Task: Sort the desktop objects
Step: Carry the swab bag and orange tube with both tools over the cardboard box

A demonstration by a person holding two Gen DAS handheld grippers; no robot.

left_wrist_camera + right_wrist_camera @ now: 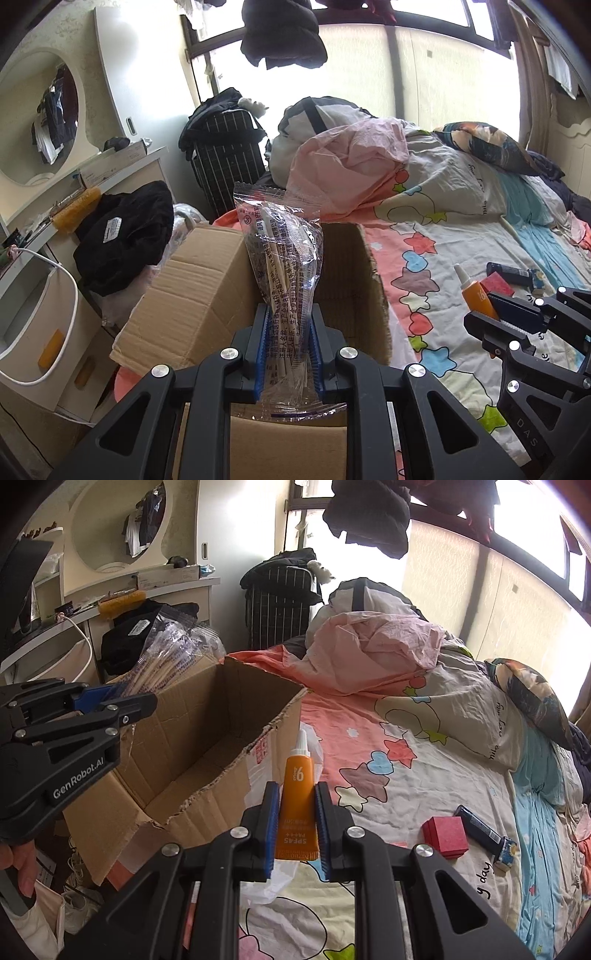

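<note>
Clamped between the blue pads of the left gripper is one clear plastic packet of wooden sticks, printed with dark text and held upright above the open cardboard box. From the right wrist view the same packet is seen jutting up and away from the left gripper over the box's near-left corner, and the box is shown as one carton with torn flap edges, its visible inside bare — the bottom is partly hidden.

One orange sunscreen tube, white cap pointing away and "SPF45" printed on it, is gripped by the right gripper, its two jaws closed against the tube's sides. It is held just beside the box's right wall, above a white plastic bag lying on the bedsheet. In the left wrist view the right gripper is seen at the right edge with the tube in it.

Two loose items are left on the patterned bedsheet — one small red box and one dark blue tube just beside it, their ends nearly touching. One crumpled pink cloth is piled farther back, and one dark patterned pillow is seen to the right.
</note>
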